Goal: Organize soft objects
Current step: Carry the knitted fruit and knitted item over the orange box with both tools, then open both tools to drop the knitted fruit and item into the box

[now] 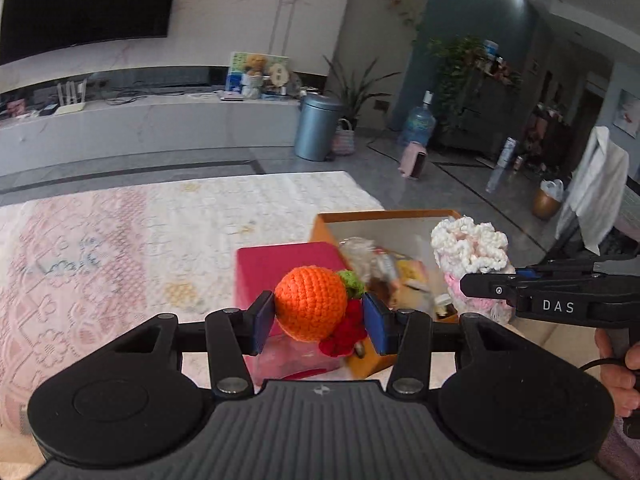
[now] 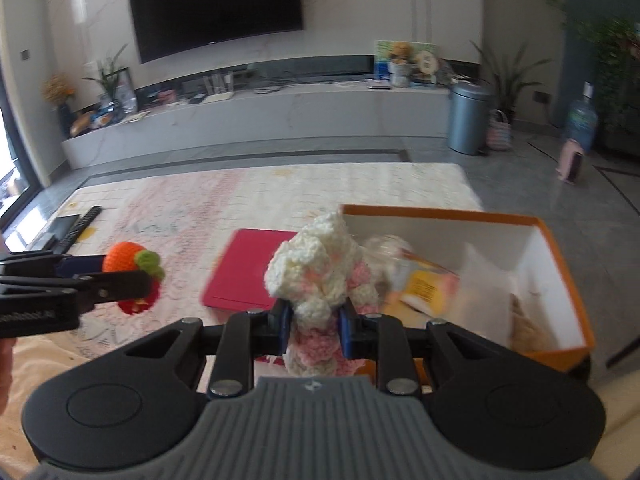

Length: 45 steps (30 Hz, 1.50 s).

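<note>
Gripping a round, tightly crocheted orange fruit (image 1: 311, 302) with green and red trim, the left gripper (image 1: 318, 322) hovers above a pink lid (image 1: 280, 266). At 3 o'clock, the right gripper (image 2: 313, 325) clasps a fluffy cream-and-pink knit (image 2: 320, 276) beside the orange box (image 2: 560, 264).

The letters "DAS" stand in pale print on the black side of the right gripper (image 1: 486, 290), seen from the left wrist view. Print on the left gripper's (image 2: 154, 280) side and on a yellow packet (image 2: 424, 286) is too blurred to read.

left tongs (image 1: 318, 322): clamped, loaded | right tongs (image 2: 314, 326): clamped, loaded
</note>
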Each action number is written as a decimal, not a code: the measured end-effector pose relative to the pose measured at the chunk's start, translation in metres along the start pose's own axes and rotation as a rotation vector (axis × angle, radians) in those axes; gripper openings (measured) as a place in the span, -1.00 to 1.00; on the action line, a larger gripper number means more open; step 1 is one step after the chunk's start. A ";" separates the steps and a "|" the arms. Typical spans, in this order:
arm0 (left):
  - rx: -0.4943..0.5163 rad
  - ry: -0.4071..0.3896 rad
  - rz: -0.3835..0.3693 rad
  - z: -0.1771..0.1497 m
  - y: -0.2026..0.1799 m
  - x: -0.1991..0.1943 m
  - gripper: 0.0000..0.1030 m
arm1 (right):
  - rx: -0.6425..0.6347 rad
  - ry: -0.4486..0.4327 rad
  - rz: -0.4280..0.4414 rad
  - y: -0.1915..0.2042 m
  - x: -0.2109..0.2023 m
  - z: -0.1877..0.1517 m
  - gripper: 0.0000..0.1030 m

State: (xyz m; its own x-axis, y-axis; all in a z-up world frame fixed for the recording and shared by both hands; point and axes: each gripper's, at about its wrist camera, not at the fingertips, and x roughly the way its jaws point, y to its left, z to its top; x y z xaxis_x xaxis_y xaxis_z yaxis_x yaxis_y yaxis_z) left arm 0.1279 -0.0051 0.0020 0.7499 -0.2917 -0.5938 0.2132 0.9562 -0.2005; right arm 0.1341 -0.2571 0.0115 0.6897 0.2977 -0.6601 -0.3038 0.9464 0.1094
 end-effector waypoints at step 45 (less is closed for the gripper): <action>0.157 0.327 -0.269 0.041 -0.137 0.218 0.05 | -0.014 0.398 -0.223 -0.188 0.138 0.003 -0.55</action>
State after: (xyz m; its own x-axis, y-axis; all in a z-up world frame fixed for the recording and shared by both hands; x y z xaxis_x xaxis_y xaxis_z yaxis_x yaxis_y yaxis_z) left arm 0.2877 -0.1991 -0.0676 0.4228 -0.4988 -0.7566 0.4851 0.8298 -0.2760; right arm 0.2886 -0.3938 -0.0977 0.4335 0.0127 -0.9011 -0.1874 0.9793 -0.0764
